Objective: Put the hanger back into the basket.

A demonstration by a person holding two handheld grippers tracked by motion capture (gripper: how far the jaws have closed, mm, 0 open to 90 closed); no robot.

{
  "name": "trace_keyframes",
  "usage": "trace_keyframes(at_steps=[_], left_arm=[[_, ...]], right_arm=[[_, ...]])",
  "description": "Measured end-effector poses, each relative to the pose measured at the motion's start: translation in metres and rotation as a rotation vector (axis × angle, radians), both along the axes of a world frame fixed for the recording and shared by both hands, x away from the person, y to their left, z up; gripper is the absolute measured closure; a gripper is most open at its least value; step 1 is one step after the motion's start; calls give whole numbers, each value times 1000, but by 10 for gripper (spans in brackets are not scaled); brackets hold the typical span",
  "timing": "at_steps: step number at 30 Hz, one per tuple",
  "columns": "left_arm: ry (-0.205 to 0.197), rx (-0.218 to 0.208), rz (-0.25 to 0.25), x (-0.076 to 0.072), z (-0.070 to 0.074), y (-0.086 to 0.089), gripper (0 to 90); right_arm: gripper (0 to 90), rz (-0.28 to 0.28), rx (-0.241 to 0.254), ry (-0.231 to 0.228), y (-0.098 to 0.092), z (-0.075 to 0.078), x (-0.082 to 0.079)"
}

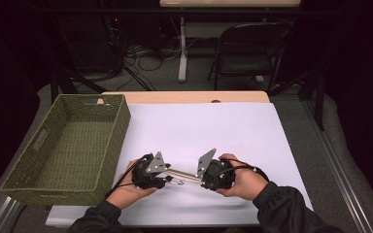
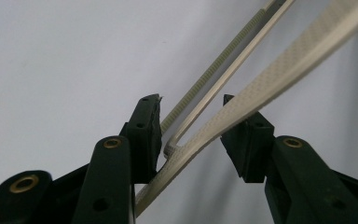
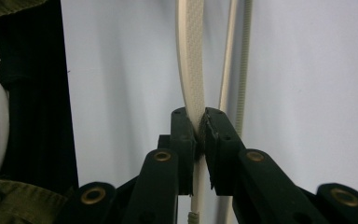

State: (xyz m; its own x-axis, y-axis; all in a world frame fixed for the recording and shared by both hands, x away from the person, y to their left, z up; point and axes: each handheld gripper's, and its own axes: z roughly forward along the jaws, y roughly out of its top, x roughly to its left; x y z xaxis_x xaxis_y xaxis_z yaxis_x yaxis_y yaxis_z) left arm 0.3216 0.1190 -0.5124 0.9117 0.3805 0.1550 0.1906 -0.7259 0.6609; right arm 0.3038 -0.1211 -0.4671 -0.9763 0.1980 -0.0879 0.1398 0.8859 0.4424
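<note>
Several cream plastic straps stretch between my two grippers, low over the white table sheet. The right gripper is shut on the wide woven strap, which runs straight up from its pads. A thin ribbed tie and a narrow strip pass just beside its right jaw. The left gripper has its jaws apart. The wide strap crosses the gap slantwise against the right jaw, and the ribbed tie runs by the left jaw. A small joining piece sits between them.
A green woven basket stands on the table's left side, close to my left hand. The person's dark sleeve is at the left of the right gripper view. A folding chair and cables are beyond the table's far edge.
</note>
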Motion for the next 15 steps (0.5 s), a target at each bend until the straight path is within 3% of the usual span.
trace_keyframes(at_steps=[8,15], left_arm=[[14,1,-13,3,8,-2,578],[30,8,-24,5,12,-3,580]], right_arm=[[870,-21,-4,-68,-6,8,7],[872,-49,11,-65,-11,12,17]])
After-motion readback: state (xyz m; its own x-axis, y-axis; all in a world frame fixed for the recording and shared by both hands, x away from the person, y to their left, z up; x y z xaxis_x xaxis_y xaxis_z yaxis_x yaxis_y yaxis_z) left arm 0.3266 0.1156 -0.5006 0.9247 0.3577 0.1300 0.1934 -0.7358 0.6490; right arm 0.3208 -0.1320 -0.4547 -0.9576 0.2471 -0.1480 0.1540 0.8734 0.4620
